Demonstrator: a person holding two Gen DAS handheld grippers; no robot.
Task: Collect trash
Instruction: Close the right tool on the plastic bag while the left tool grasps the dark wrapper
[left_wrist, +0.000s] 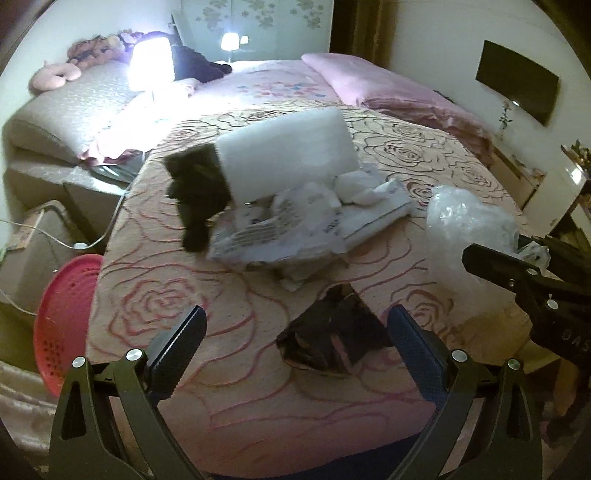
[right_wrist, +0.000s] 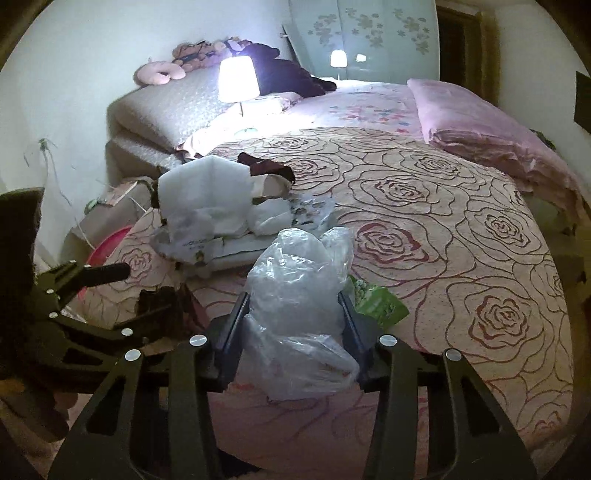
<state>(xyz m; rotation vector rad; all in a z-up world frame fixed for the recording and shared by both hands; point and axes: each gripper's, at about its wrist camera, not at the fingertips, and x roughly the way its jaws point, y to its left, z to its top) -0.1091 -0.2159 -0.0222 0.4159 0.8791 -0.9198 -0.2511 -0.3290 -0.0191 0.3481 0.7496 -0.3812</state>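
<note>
Clear plastic bag (right_wrist: 295, 314) sits pinched between the right gripper (right_wrist: 293, 332) fingers, probably as the collector. Left gripper (left_wrist: 295, 350) gapes wide and empty, the dark wrapper (left_wrist: 332, 336) lying between its fingers on the bedspread (left_wrist: 177, 280).

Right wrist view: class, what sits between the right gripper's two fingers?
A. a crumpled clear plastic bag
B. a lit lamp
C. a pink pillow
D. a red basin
A: the clear plastic bag fills the gap of the right gripper, its fingers pressed against both sides.
</note>
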